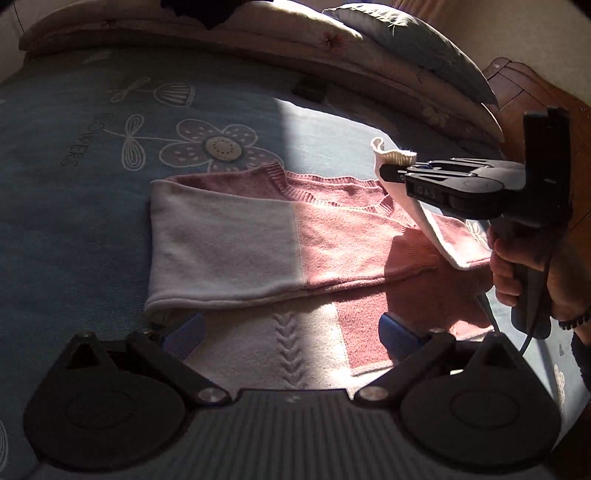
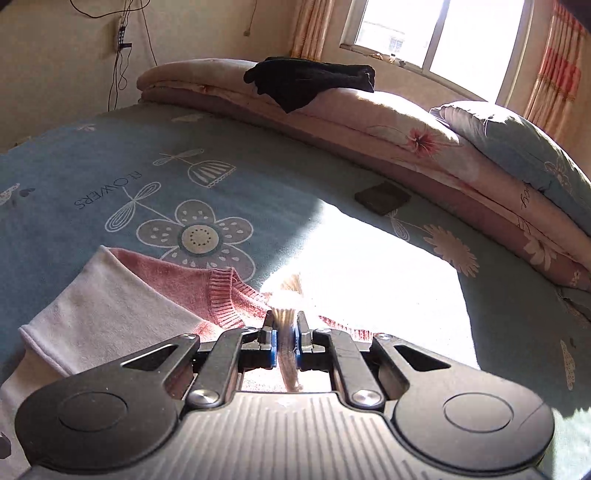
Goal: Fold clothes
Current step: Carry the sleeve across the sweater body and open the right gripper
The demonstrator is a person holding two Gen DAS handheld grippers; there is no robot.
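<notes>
Knitwear fills the left wrist view: a pink and white sweater (image 1: 280, 236) lies flat on the blue flowered bedsheet (image 1: 74, 155), one white sleeve (image 1: 221, 247) folded across its body. The left gripper (image 1: 291, 332) hovers over the sweater's near hem with its blue pads spread wide apart, nothing between them. To the right, the right gripper (image 1: 386, 170), gripped by a hand (image 1: 517, 273), is clamped on the ribbed cuff (image 1: 391, 155) of the other sleeve, lifting it off the sweater.

From the right wrist view, the right gripper's (image 2: 285, 341) pads pinch that cuff (image 2: 286, 317) tightly between them. The sweater (image 2: 155, 295) sits at near left, partly in shadow. Far across the bed lie folded quilts (image 2: 369, 114), a black garment (image 2: 310, 81) on top, and a pillow (image 2: 517, 147) at right under the window (image 2: 436, 29).
</notes>
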